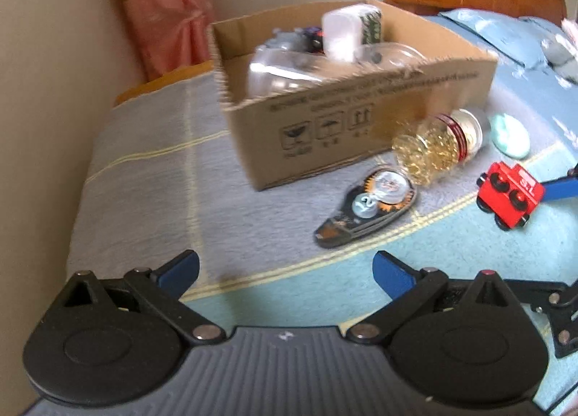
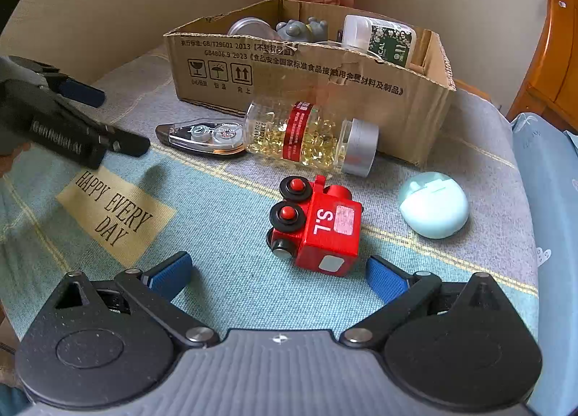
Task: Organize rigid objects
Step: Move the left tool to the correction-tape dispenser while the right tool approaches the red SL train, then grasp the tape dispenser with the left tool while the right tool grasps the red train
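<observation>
Red toy train (image 2: 318,228) is seen lying on its side on the striped blanket (image 2: 224,271), in front of the cardboard box (image 2: 300,69) and apart from it. Between train and box a capsule bottle (image 2: 310,136) lies on its side, close along the box's front wall, with a correction-tape dispenser (image 2: 202,136) touching its base end. A pale blue oval case (image 2: 433,204) rests just right of the train, not touching it. Bare blanket is left on the train's left, up to the "HAPPY EVERY DAY" label (image 2: 112,210). Inside the box a white bottle (image 2: 375,38), a grey figure (image 2: 300,29) and a clear container (image 1: 285,69) are packed. A wooden headboard (image 2: 556,51) bounds the far right.

The right gripper (image 2: 278,273) is held low, its jaws spread wide with the train just ahead of the gap, nothing gripped. The left gripper (image 1: 285,269) is held off to the left, jaws likewise wide apart and empty, pointed toward the box.
</observation>
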`<action>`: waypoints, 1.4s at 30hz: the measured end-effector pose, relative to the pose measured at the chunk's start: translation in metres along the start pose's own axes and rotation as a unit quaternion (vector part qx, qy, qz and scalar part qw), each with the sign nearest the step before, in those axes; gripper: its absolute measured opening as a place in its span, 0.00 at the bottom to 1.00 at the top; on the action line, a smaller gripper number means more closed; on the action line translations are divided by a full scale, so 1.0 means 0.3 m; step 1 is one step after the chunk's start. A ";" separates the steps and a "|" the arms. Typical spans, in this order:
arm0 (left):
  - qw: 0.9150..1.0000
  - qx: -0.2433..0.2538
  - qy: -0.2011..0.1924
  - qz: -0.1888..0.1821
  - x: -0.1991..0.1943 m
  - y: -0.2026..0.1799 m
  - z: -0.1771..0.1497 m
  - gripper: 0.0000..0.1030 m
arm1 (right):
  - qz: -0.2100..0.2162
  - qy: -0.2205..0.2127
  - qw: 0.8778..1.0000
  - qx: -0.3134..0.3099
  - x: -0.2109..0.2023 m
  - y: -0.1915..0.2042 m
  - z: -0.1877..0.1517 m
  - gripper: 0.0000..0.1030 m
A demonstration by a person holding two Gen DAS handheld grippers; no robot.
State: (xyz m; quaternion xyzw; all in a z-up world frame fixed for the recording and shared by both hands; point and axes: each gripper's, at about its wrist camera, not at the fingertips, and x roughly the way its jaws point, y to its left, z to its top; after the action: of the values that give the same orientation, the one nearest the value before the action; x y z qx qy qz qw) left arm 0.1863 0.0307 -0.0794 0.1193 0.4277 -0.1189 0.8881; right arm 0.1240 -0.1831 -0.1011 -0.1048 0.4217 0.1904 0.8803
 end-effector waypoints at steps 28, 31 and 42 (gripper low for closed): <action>0.997 -0.070 -0.006 -0.022 0.098 -0.083 0.088 1.00 | 0.005 -0.007 1.000 -0.005 -0.010 0.003 -0.020 1.00; 0.997 -0.080 -0.006 -0.012 0.083 -0.047 0.065 1.00 | 0.005 -0.008 1.000 -0.005 -0.013 0.002 -0.022 1.00; 0.996 -0.090 -0.016 -0.005 0.065 0.033 0.011 0.99 | -0.001 -0.013 1.000 0.003 0.012 -0.016 0.008 1.00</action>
State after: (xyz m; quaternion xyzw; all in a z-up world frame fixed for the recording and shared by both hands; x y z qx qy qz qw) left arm 0.2036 0.0369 -0.0918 0.0343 0.4227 -0.0865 0.9015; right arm 0.1298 -0.1858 -0.1023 -0.1005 0.4110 0.1897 0.8860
